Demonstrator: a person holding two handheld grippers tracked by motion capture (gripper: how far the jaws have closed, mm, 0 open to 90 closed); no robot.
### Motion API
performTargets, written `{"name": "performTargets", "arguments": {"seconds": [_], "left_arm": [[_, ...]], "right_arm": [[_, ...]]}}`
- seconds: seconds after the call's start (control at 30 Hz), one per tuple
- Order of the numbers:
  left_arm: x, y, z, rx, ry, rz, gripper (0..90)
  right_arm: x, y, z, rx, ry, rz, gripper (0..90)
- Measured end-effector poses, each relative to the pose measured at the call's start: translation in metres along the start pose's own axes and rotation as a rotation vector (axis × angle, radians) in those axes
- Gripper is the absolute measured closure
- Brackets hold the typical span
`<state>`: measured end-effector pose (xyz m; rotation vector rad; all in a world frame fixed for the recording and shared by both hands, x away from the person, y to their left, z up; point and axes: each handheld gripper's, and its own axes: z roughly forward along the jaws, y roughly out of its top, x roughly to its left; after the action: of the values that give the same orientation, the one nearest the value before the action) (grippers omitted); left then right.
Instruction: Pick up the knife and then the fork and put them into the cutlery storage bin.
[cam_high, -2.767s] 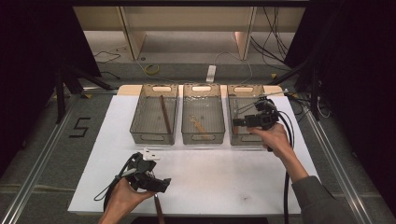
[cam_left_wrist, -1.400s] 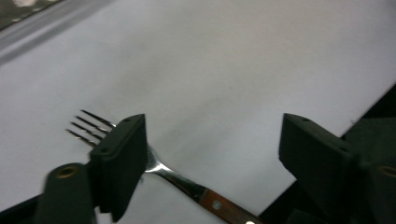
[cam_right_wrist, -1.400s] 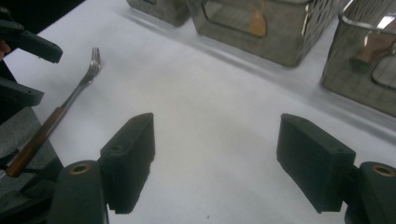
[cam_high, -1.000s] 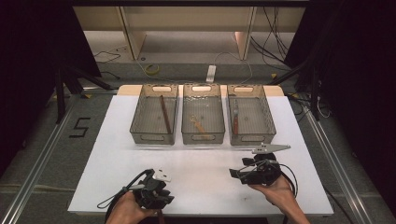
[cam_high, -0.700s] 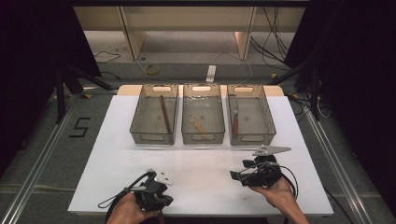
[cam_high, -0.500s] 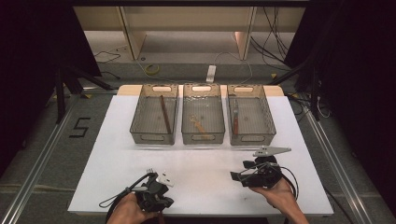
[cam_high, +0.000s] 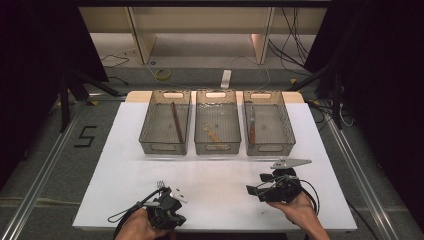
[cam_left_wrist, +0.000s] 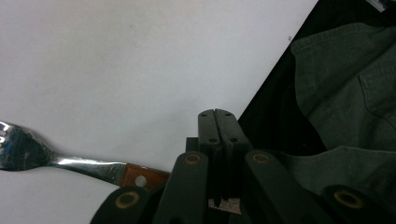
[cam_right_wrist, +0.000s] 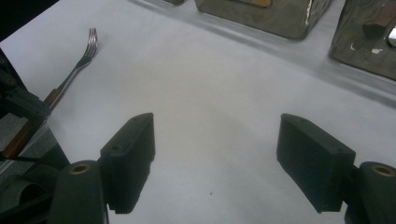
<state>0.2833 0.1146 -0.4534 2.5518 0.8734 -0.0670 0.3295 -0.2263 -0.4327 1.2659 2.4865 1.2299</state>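
1. The steel fork with the brown wooden handle (cam_left_wrist: 60, 161) lies flat on the white desk (cam_high: 215, 170), low and left of centre in the high view, its tines (cam_high: 161, 184) pointing up the frame.
2. In the left gripper view the fork's handle runs under the left gripper (cam_left_wrist: 218, 126), beside the jaws and not between them.
3. The left gripper's jaws have just been closing and now sit clenched together, pad against pad, with nothing in them.
4. The right gripper (cam_right_wrist: 217, 161) rests at the lower right of the high view, jaws released and standing wide over bare desk.
5. In the right gripper view the fork sits at the upper left, well apart from those jaws.
6. Across the upper middle of the high view stand three clear plastic bins (cam_high: 217, 148) in a row, each with a utensil lying inside.
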Motion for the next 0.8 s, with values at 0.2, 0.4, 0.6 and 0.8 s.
{"name": "performTargets", "arguments": {"seconds": [0.2, 0.4, 0.6, 0.8], "left_arm": [[0.0012, -0.0018, 0.0018, 0.038, -0.001, -0.002, 89.1], [0.0042, -0.0044, 0.0031, 0.080, 0.031, -0.012, 89.1], [0.0067, -0.0051, 0.0036, 0.095, 0.032, -0.022, 89.0], [0.0092, -0.0062, 0.0020, 0.105, 0.039, -0.028, 89.0]], "right_arm": [[0.0006, -0.0013, -0.0004, 0.000, 0.007, -0.001, 28.7], [0.0005, -0.0013, -0.0008, -0.004, 0.009, 0.000, 28.7], [0.0006, -0.0014, -0.0015, -0.004, 0.011, 0.002, 28.7], [0.0011, -0.0010, -0.0020, -0.007, 0.012, 0.000, 28.7]]}}
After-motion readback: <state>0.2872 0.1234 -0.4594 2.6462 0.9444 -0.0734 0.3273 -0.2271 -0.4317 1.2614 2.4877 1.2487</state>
